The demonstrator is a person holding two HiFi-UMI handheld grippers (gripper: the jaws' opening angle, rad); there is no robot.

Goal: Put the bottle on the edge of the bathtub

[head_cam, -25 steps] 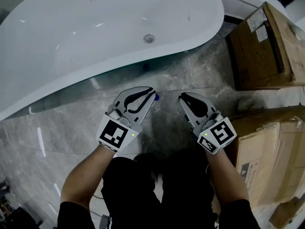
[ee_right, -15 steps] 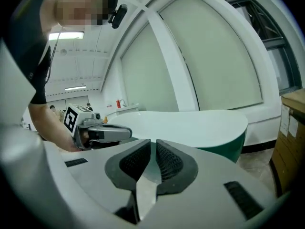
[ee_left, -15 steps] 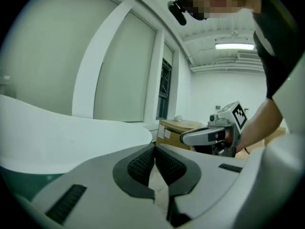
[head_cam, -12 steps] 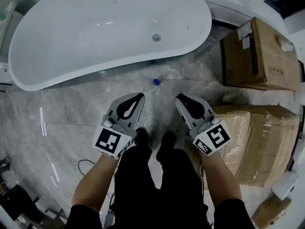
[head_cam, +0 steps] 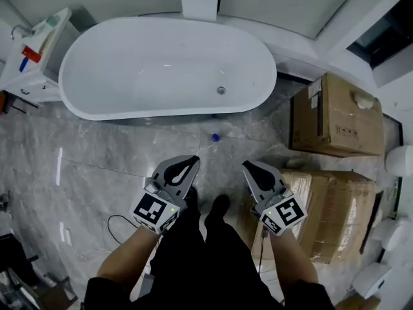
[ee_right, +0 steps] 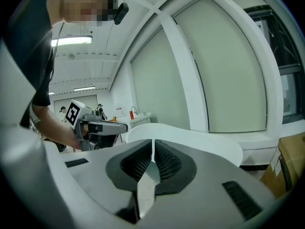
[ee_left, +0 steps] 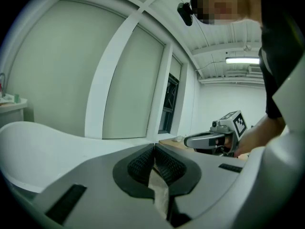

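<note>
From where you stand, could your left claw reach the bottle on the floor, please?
Probably not without crouching: the left claw, shut and empty, is held well above the bottle by the bathtub, though nothing blocks the way.

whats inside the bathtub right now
Only the drain shows inside the bathtub. The blue-capped bottle is outside, on the floor. Nothing covers the basin in the head view.

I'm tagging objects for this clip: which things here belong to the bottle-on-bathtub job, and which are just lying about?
Job:
- bottle, blue-capped, on the floor beside the tub
- bathtub

Lying about:
- upper cardboard box
- lower cardboard box
- white counter with small items
</note>
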